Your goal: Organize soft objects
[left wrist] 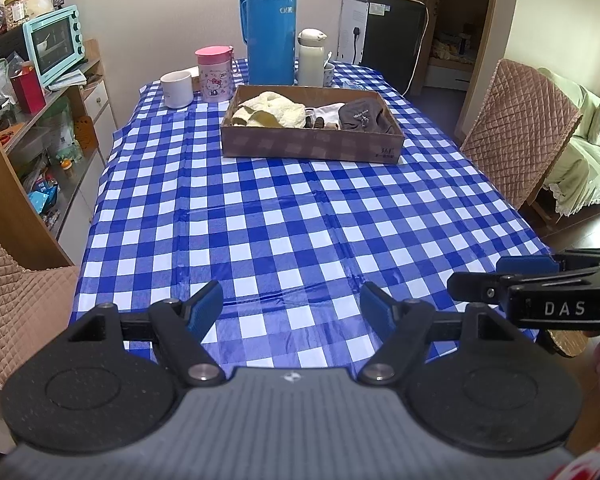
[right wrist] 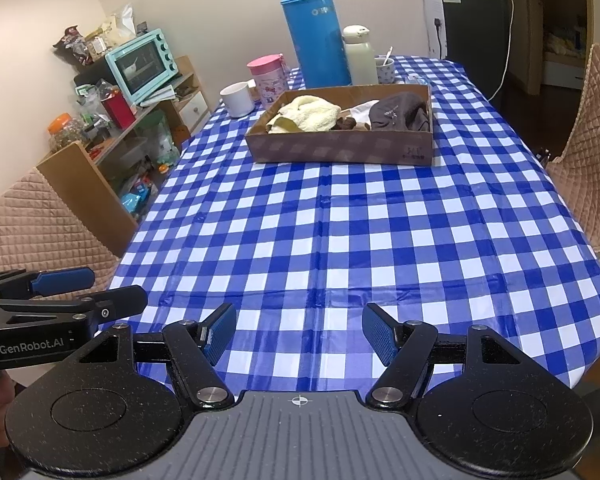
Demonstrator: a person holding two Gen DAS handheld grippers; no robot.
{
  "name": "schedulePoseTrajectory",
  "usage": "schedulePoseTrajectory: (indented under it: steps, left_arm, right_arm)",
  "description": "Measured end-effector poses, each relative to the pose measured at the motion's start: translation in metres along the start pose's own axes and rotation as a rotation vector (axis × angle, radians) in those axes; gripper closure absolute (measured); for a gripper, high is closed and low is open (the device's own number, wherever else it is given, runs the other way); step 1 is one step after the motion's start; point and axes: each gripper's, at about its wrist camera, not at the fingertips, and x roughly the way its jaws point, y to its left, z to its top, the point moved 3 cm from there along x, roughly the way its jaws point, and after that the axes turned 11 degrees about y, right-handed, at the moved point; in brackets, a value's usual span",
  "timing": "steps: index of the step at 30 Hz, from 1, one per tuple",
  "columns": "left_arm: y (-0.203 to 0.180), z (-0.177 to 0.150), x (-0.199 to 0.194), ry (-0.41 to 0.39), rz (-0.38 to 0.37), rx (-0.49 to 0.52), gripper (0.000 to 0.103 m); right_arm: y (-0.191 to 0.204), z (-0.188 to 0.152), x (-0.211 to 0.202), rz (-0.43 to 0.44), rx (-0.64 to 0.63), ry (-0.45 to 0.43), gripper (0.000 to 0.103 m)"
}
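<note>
Soft items (cream towel (left wrist: 274, 110), white cloth (left wrist: 327, 111), grey cap (left wrist: 365, 117)) lie in cardboard box (left wrist: 312, 145) at far end of checked table (left wrist: 284, 216). Blue thermos (left wrist: 271, 26), pink cup (left wrist: 215, 74), white mug (left wrist: 177, 89) behind box. L gripper (left wrist: 291, 306) & R gripper (right wrist: 299, 330) at near edge, jaws apart, nothing btwn.
</note>
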Motion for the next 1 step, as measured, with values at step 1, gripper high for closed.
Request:
schedulePoseTrajectory:
  steps: [1]
  left_arm:
    - [0.0004,-0.0001,0.0001,0.005,-0.004,-0.001,0.029]
  right_arm:
    - [-0.0002,0.0005,0.0004,-0.001,0.001,0.001,0.033]
